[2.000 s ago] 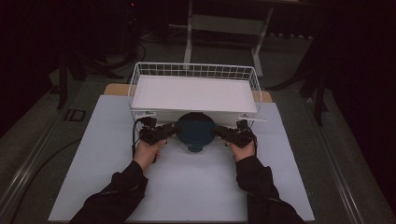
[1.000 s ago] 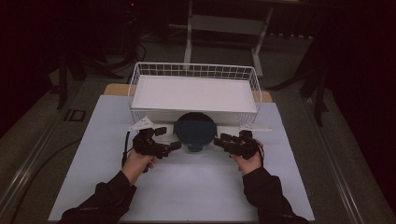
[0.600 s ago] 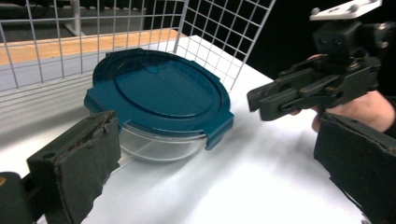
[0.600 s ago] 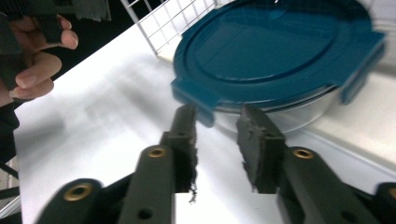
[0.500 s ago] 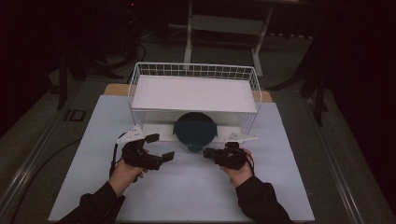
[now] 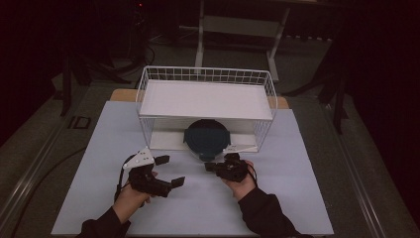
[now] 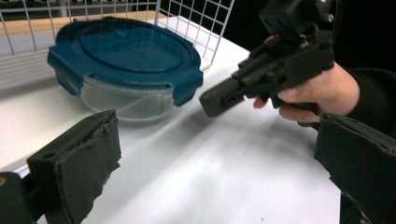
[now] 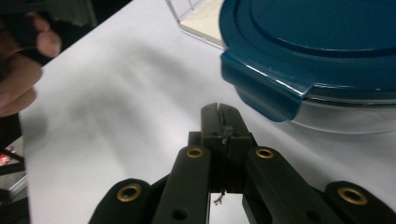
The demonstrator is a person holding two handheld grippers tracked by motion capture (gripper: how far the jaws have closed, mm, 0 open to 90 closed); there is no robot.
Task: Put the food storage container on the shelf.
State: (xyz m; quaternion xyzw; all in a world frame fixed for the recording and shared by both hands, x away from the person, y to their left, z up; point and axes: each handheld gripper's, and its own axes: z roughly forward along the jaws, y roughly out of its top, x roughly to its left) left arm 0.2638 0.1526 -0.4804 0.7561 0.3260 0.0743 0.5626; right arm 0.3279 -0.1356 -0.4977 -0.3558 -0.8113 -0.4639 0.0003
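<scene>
- The right gripper [image 6: 210,166] sits on the person's right hand [image 6: 241,179], low over the desk [image 6: 307,198] toward its near edge; its 2 jaws have just been closing and now meet pad to pad with nothing between them, as the right gripper view shows.
- The left gripper [image 6: 171,171], carried by the left hand [image 6: 130,198], has its 2 jaws spread wide and empty; in the left gripper view only bare desk lies between the pads [image 7: 84,163].
- A grey three-cornered plate [image 6: 139,158] tops the left gripper, and a cable [image 6: 120,179] loops from it.
- Both grippers are clear of the container [image 6: 206,139], which stands just beyond them, nearer the right one.
- The container is a clear glass bowl with a dark blue clip lid [image 7: 126,51] shut on it; it stands on the desk at the front edge of the wire basket [image 6: 143,94], partly under the white shelf [image 6: 205,99].
- The basket stands on the far half of the desk, centred between its left and right edges.
</scene>
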